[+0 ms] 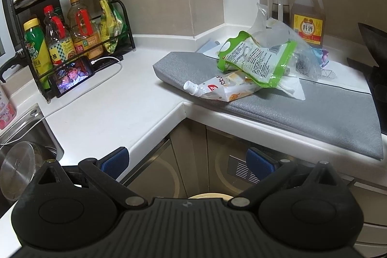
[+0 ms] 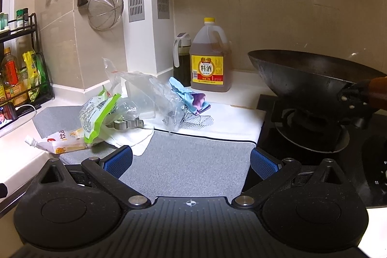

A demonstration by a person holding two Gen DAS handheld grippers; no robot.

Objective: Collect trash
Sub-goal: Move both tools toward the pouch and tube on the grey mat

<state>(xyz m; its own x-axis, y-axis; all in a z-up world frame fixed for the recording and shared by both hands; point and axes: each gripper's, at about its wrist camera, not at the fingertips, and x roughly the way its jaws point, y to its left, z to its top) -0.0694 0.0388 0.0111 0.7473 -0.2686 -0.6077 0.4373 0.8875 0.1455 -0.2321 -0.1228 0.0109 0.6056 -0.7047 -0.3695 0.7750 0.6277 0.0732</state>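
Observation:
A pile of trash lies on the grey mat. On top is a green-edged food bag. Under it lies a white spouted drink pouch, behind it a crumpled clear plastic bag. A white tissue and a metal clip sit beneath. My left gripper is open, hanging in front of the counter's inner corner, well short of the pile. My right gripper is open over the mat, to the right of the pile, holding nothing.
A black wok sits on the stove at right. A cooking wine jug and a dark bottle stand at the back. A bottle rack, a phone with cable and a sink are at left. Cabinet doors lie below.

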